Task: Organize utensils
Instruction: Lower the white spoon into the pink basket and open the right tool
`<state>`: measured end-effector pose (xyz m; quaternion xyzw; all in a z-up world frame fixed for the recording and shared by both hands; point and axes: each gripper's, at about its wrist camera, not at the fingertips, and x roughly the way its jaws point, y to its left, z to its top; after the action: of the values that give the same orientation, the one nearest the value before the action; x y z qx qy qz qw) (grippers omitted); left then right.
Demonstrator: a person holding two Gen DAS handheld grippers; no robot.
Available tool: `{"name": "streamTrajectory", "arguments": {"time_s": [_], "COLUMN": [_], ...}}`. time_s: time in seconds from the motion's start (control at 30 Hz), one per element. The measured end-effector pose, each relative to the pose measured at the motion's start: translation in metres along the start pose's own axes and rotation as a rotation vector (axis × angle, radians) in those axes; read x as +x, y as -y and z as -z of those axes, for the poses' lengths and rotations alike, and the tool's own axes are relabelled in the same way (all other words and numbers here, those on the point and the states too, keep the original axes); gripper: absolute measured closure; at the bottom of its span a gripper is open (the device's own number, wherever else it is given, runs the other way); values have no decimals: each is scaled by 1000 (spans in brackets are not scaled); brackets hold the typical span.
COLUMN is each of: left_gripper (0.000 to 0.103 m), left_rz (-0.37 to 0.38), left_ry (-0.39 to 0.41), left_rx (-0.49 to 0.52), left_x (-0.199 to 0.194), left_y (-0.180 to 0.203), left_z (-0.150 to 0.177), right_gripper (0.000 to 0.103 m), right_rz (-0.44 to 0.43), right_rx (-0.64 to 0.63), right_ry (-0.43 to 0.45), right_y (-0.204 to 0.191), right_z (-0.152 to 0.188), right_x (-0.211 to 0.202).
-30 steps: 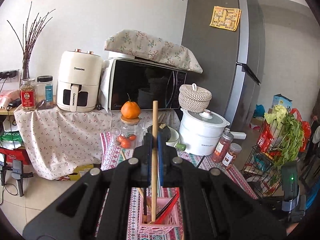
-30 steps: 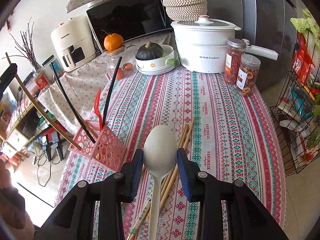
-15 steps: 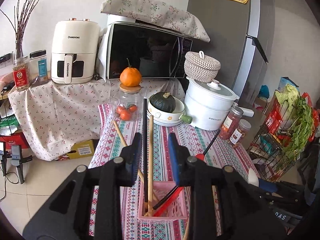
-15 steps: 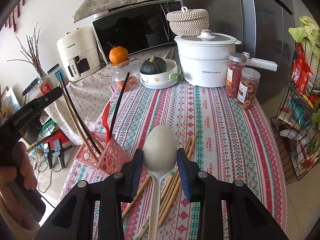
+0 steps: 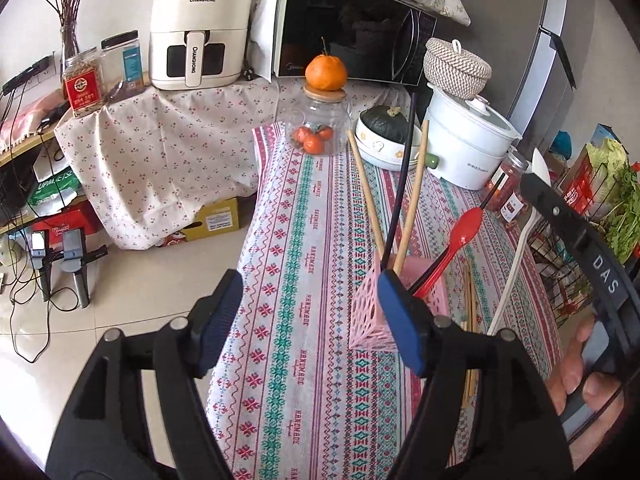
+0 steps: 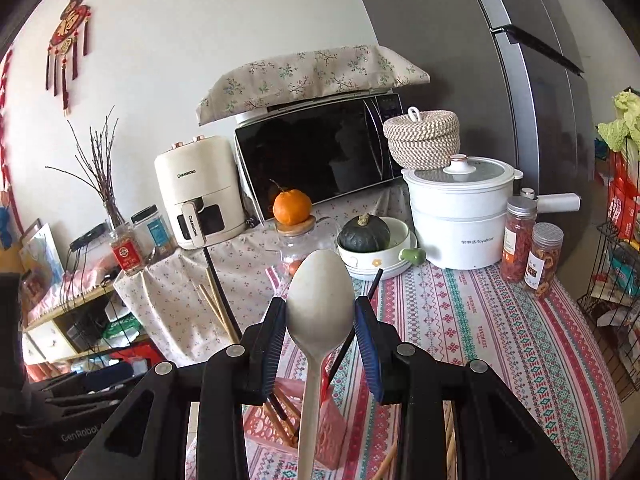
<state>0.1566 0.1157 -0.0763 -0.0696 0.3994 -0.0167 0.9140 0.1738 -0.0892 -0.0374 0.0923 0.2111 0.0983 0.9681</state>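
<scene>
Right hand-held gripper (image 6: 320, 332) clamps white spoon (image 6: 318, 312) above pink basket (image 6: 280, 420); left hand-held gripper (image 5: 308, 316) open.

A pink lattice basket (image 5: 370, 312) is standing on a tablecloth (image 5: 316, 248) striped in pink, teal and white with "HANDMADE" lettering. A red spoon (image 5: 460, 236), a black chopstick (image 5: 400, 184) and tan wooden chopsticks (image 5: 414, 188) are showing in it. The cream-white spoon (image 6: 320, 312) is sitting between blue-ribbed pads (image 6: 370, 344) on black arms. An orange mandarin (image 5: 326, 73) is topping a clear jar (image 5: 318, 128). A dark green squash (image 6: 364, 234) is lying in a white bowl (image 6: 384, 264) with yellow flowers
</scene>
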Motion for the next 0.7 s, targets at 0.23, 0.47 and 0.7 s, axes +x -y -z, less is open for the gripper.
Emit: {"name": "streamTrajectory", "arguments": {"time_s": [0.23,0.47,0.7], "left_gripper": [32,32,31], "left_rz": [-17,-1,1], "left_ry": [-73,-95,-106], "left_rx": [11,11,38], "left_x": [10,12,15], "left_y": [-21,-24,-16], "left_z": [13,15,16], "right_gripper": [68,67,57], "right_rz": [89,160,93], "right_rx": [-64,-103,-57], "right_ry": [110,116,45], "right_y": [-35,-42,-32], "right_z": [8,21,23], "right_x": [23,44,41]}}
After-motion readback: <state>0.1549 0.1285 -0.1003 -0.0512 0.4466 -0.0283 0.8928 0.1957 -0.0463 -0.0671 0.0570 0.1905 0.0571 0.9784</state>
